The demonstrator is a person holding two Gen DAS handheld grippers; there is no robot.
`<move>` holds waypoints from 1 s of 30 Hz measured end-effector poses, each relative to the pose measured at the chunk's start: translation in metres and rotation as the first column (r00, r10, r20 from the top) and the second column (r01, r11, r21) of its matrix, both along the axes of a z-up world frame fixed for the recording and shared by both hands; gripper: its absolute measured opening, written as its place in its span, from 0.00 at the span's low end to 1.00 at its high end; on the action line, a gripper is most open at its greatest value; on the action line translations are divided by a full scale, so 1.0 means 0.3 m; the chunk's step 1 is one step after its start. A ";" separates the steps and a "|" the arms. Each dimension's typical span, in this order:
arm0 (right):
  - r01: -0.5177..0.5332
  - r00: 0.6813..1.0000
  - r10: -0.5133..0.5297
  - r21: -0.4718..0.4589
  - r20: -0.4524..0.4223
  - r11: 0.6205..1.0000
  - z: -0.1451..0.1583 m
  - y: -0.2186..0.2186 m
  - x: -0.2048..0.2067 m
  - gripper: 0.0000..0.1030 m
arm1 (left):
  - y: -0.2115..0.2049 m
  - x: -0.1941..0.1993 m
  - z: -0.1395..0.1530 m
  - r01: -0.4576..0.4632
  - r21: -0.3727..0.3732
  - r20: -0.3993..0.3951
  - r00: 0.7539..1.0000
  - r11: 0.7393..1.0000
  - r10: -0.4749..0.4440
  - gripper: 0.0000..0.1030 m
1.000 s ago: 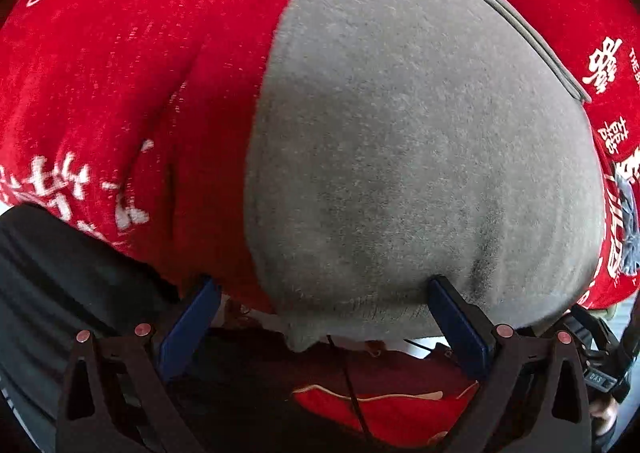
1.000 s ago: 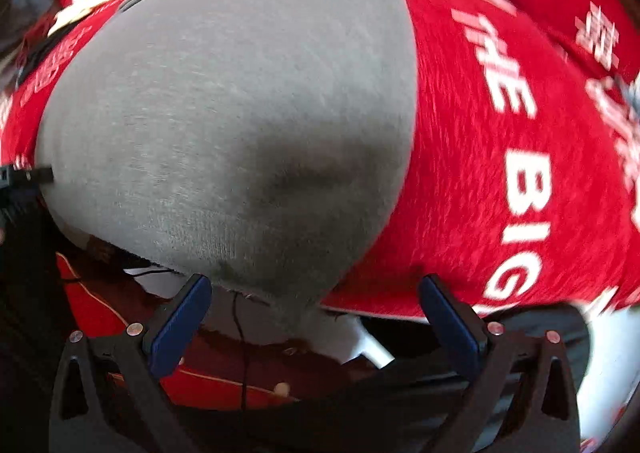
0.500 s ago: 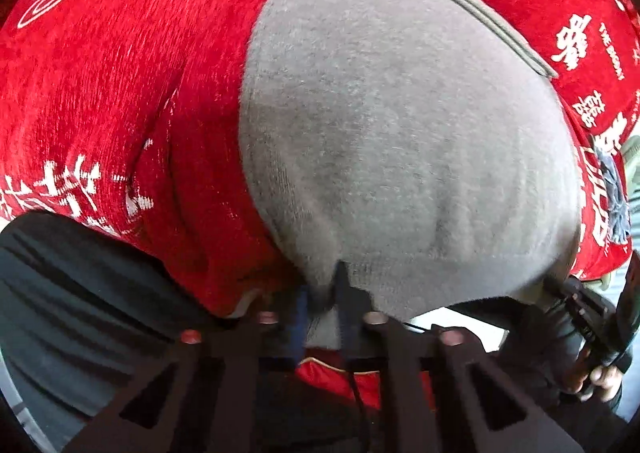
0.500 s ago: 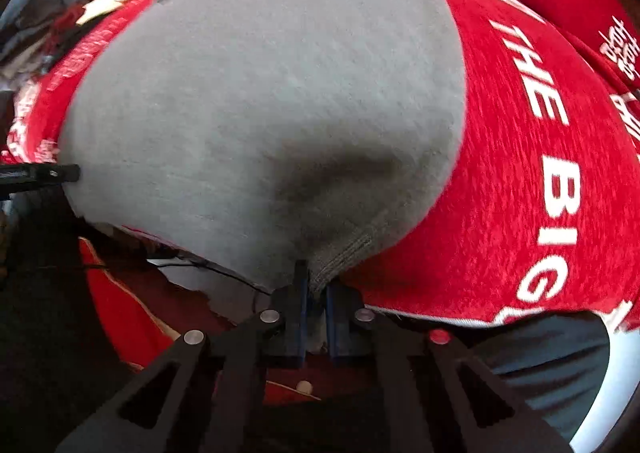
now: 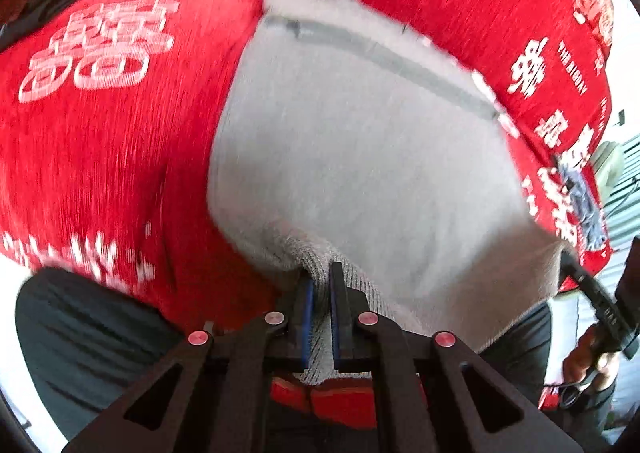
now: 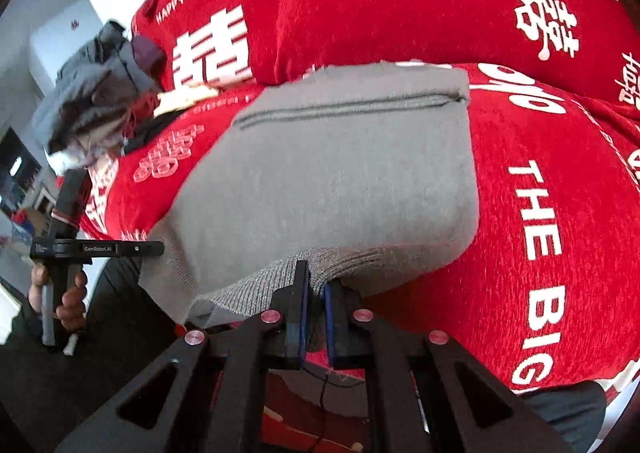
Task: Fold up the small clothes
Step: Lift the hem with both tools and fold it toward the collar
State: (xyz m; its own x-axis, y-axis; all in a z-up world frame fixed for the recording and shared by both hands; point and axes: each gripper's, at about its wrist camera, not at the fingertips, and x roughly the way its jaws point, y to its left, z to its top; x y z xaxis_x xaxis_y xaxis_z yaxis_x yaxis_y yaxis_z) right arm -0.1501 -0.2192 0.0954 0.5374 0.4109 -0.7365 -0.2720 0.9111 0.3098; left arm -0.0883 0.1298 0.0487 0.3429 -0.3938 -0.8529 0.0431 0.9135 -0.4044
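A grey knit garment point(image 5: 360, 157) lies on a red printed cloth point(image 5: 100, 141). It also shows in the right wrist view point(image 6: 328, 181). My left gripper point(image 5: 320, 285) is shut on the garment's near ribbed hem at its left corner. My right gripper point(image 6: 316, 285) is shut on the same hem at its right corner. Both lift the near edge off the cloth. The far edge with a dark seam point(image 6: 348, 107) still rests on the cloth. The left gripper point(image 6: 96, 249) shows from the side in the right wrist view.
The red cloth point(image 6: 540, 173) with white lettering covers the table. A heap of grey and dark clothes point(image 6: 96, 93) lies at the far left. The person's dark trousers point(image 5: 80, 341) are just below the near table edge.
Both grippers were open at the hem, then shut on it. Now they have lifted the near edge and the views have pulled back and up.
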 end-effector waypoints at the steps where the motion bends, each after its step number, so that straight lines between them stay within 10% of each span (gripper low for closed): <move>1: 0.008 1.000 -0.008 0.012 0.013 1.000 0.005 -0.005 0.004 0.07 | -0.005 0.036 0.012 -0.012 -0.008 0.020 1.000 1.000 0.013 0.08; 7: 0.102 0.992 -0.108 0.099 0.061 0.990 0.047 -0.061 0.119 0.07 | 0.017 0.211 0.091 -0.074 -0.058 0.104 0.991 0.996 0.080 0.08; 17: 0.212 0.977 -0.208 0.085 -0.051 0.974 -0.112 -0.109 0.382 0.07 | 0.069 0.352 -0.123 -0.200 -0.193 -0.057 0.980 0.961 0.192 0.08; 22: 0.203 0.976 -0.195 0.086 -0.097 0.975 -0.170 -0.116 0.431 0.07 | 0.095 0.336 -0.106 -0.179 -0.308 -0.092 0.983 0.934 0.158 0.69; 26: 0.205 0.973 -0.190 0.118 -0.127 0.972 -0.155 -0.127 0.440 0.11 | 0.095 0.288 -0.049 -0.175 -0.223 -0.025 0.984 0.959 0.174 0.86; 29: 0.174 0.984 -0.169 0.092 -0.060 0.980 -0.097 -0.137 0.406 0.35 | 0.087 0.263 -0.005 -0.138 -0.091 0.078 0.986 0.986 0.145 0.86; 30: 0.170 0.985 -0.169 0.053 -0.029 0.984 -0.076 -0.139 0.390 0.63 | 0.078 0.261 0.008 -0.115 -0.041 0.114 0.986 0.992 0.119 0.86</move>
